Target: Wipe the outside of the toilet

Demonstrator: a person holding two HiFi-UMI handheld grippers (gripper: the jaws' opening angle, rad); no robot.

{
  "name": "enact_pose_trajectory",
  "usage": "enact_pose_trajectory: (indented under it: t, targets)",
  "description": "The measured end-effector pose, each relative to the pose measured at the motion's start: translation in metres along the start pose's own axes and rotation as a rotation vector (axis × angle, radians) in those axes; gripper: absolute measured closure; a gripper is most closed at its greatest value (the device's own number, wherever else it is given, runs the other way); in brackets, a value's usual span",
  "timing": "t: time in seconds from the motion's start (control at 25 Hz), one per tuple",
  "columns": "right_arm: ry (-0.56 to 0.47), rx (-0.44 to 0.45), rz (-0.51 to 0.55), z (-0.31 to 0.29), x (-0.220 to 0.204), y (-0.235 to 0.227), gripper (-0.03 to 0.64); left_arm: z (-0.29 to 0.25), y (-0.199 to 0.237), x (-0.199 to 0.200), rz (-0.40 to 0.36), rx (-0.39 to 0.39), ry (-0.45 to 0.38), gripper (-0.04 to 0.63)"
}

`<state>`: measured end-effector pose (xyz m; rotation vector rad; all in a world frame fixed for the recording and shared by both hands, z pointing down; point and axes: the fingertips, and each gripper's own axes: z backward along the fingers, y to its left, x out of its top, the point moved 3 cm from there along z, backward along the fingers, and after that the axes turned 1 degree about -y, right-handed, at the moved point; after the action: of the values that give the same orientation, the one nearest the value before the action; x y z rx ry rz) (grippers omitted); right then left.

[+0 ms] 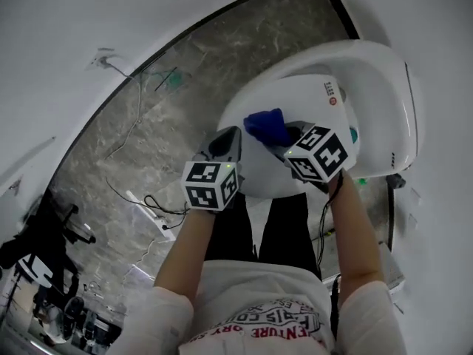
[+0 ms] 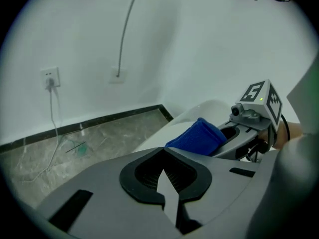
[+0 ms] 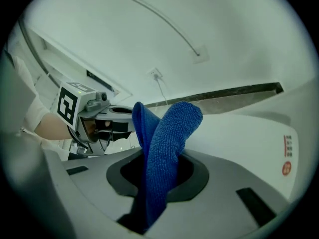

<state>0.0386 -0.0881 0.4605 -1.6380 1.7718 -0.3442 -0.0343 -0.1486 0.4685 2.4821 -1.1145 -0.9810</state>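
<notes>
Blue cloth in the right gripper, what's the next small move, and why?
Probably lower the right gripper until the blue cloth presses on the toilet lid, then start wiping. Its jaws are shut on the cloth, whose free fold stands over the white lid, seemingly not pressed flat.

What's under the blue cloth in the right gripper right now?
The white, closed toilet lid lies under the blue cloth, which the right gripper holds in its fingers. The patch of lid directly beneath the cloth is covered, so I cannot tell whether they touch.
</notes>
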Motion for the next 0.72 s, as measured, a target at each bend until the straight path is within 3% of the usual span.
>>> enact_pose_trajectory:
  t: [0.24, 0.36, 0.56, 0.72]
  targets:
    - [-0.243, -0.122, -0.195, 0.052, -0.036, -0.025, 0.545, -0.023, -0.056, 0.015, -0.203, -0.107, 0.106, 0.589]
    - [-0.361, -0.193, -0.282, 0.085, -0.066, -0.038, 0.545, -0.038, -0.089, 0.014, -0.267, -0.152, 0.154, 0.589]
    - [-0.53, -0.317, -0.446, 0.14, -0.15, -0.045, 0.545, -0.065, -0.171, 0.004, -0.432, -0.258, 0.238, 0.589]
    - [-0.626, -0.436, -0.519, 0.186, -0.221, -0.044, 0.545, -0.082, -0.242, -0.015, -0.539, -0.335, 0.262, 0.589]
